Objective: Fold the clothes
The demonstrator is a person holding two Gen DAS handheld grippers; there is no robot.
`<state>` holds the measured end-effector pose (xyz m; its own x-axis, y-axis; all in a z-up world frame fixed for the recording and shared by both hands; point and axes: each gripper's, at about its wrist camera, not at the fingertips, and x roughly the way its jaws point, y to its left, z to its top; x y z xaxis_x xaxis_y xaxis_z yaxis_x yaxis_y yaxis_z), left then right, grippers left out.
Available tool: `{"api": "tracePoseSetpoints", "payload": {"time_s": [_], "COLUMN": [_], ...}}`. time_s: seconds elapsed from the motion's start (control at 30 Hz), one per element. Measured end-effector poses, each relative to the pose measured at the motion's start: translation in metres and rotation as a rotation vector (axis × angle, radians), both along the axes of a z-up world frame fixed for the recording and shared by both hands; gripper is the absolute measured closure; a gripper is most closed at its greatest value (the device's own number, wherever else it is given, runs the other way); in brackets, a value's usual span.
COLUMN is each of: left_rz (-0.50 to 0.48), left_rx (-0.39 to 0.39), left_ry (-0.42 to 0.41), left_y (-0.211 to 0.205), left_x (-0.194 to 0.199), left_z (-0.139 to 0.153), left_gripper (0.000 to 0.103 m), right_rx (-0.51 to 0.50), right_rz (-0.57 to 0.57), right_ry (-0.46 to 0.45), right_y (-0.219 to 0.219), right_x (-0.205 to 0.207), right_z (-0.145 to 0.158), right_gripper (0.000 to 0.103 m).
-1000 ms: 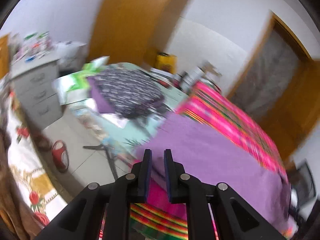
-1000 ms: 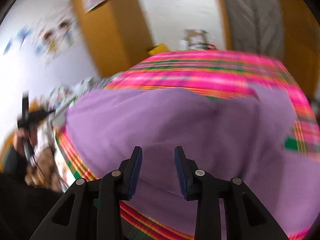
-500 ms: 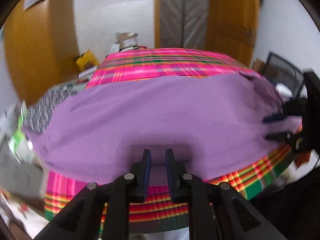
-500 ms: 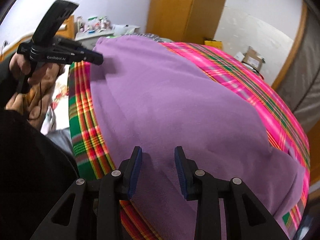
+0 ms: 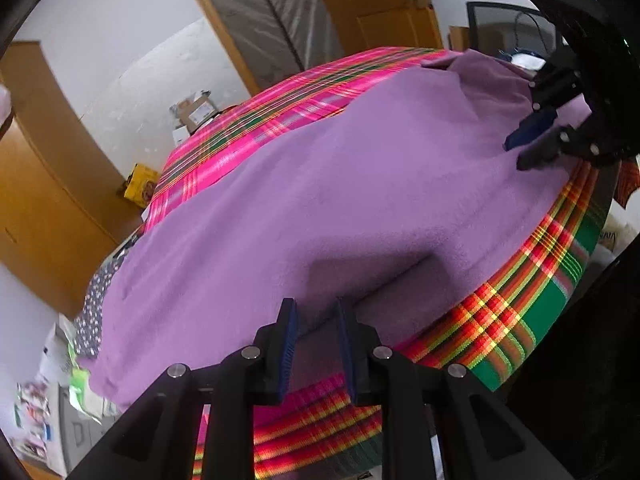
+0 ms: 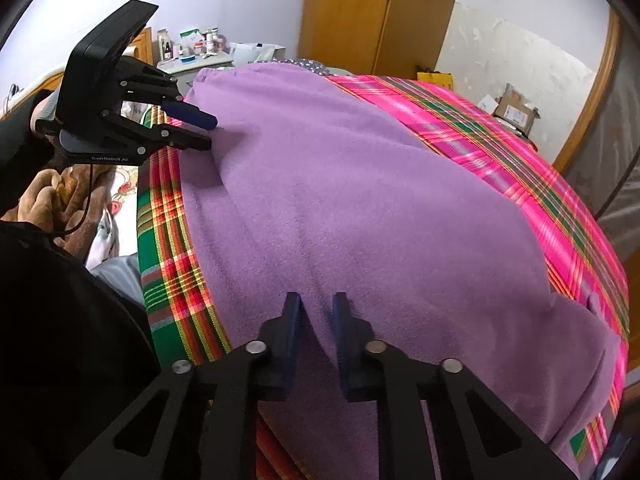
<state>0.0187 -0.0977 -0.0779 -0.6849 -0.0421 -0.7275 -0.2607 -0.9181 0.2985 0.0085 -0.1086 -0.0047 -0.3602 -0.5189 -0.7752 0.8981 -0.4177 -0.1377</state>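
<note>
Left wrist view shows the left gripper (image 5: 314,344) low at the near edge of a purple fleece garment (image 5: 320,200), its jaws a narrow gap apart with a raised lip of the fleece between the pads; whether they actually pinch it I cannot tell. A second ago this camera looked out over the floor, a grey drawer unit and a side pile of clothes; half a second ago it had swung round to face the spread fleece, and now it sits closer and tilted, so the left hand has come in to the hem. The right wrist view has changed the same way: from a blurred sweep over the cloth to a steady look along it, with the right gripper (image 6: 316,340) over the fleece near its other end, jaws parted and nothing visibly held. In the left view the right gripper's tips touch or nearly touch the cloth at the far right. The garment lies spread wide and mostly flat on a pink, green and red plaid blanket (image 6: 520,152) covering the bed, with a small turned corner at the far right edge (image 5: 448,65). Both tools now stand at opposite ends of the near edge, which in my judgement suits taking hold for a fold, though no fold line shows.
</note>
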Motion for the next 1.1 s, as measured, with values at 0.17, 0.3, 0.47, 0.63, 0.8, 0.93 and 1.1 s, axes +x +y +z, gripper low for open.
{"api": "tracePoseSetpoints", "payload": {"time_s": [0.17,0.3,0.47,0.63,0.8,0.93,1.1], "left_rz": [-0.062,-0.092,-0.122,-0.165,-0.201,-0.195,-0.18], "left_rx": [-0.064,-0.057,-0.021,-0.011,-0.01,0.063,0.15], "left_ry": [-0.013,0.004,0.041,0.027,-0.071,-0.079,-0.052], "left_y": [0.008,0.006,-0.001,-0.003,0.0,-0.008,-0.024], "left_x": [-0.007,-0.004,0.005,0.014,0.012,0.009,0.017], "left_z": [-0.006,0.003,0.022,0.024,-0.003,-0.002,0.012], "left_gripper": [0.097,0.101,0.101,0.101,0.101,0.1,0.1], "right_rx": [0.004,0.004,-0.012,0.001,0.057,0.071,0.034], "right_rz": [0.005,0.01,0.036,0.089,0.122,0.138,0.151], "right_ry": [0.007,0.018,0.038,0.031,-0.022,-0.045,-0.061], "right_y": [-0.002,-0.002,0.002,0.004,0.001,0.002,0.008], "right_x": [-0.001,-0.001,0.004,0.019,0.025,0.025,0.026], "right_z": [0.001,0.005,0.019,0.027,0.01,0.009,0.019], "right_gripper": [0.096,0.098,0.099,0.1,0.099,0.096,0.09]}}
